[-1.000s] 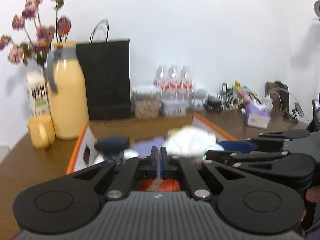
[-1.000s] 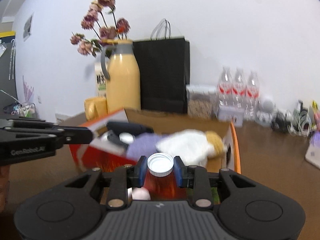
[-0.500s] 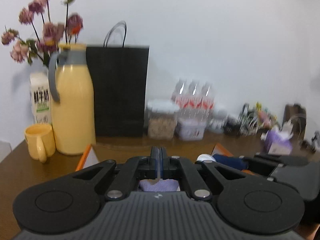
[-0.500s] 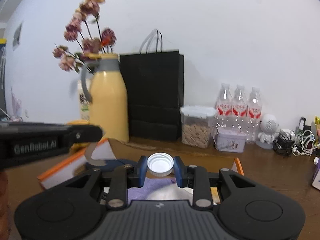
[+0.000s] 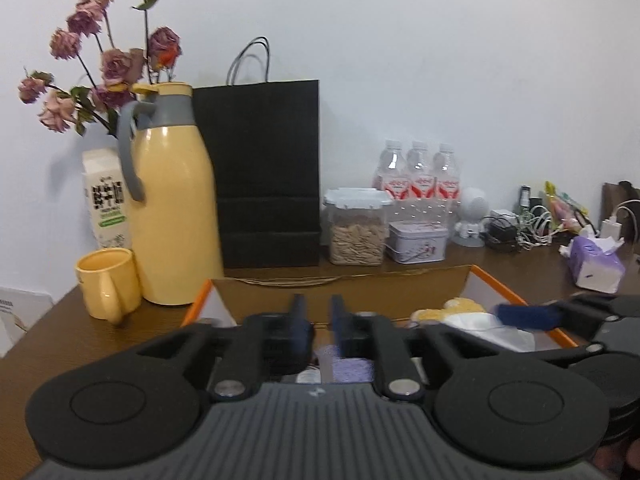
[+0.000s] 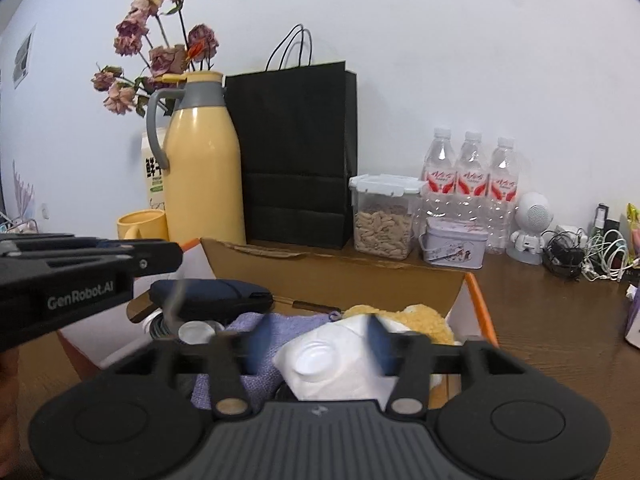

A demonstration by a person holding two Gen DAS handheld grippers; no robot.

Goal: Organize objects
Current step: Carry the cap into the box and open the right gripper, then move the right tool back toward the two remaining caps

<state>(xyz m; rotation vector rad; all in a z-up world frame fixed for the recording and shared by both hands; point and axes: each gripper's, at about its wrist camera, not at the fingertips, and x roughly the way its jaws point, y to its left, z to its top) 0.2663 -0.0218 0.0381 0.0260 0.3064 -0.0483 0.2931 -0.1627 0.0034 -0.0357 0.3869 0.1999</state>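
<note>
Both your claws, left gripper (image 5: 317,314) and right gripper (image 6: 316,338), have just opened and hold nothing above the orange-edged cardboard box (image 6: 476,304); next, fetch another loose item.

The brown wooden surface (image 6: 560,320) carries an open cardboard box (image 6: 340,276) with orange edges, directly below and ahead of both tongs. Beyond the box to the left stand a yellow mug (image 5: 108,284), a tall yellow jug (image 5: 172,216) and a milk carton (image 5: 106,196). Straight ahead a black paper bag (image 5: 268,176) stands upright. Ahead to the right are a clear lidded container (image 6: 384,216), a small tin (image 6: 454,248), three water bottles (image 6: 472,176), a white figurine (image 6: 530,224), tangled cables (image 6: 580,252) and a purple tissue pack (image 5: 596,264).
</note>
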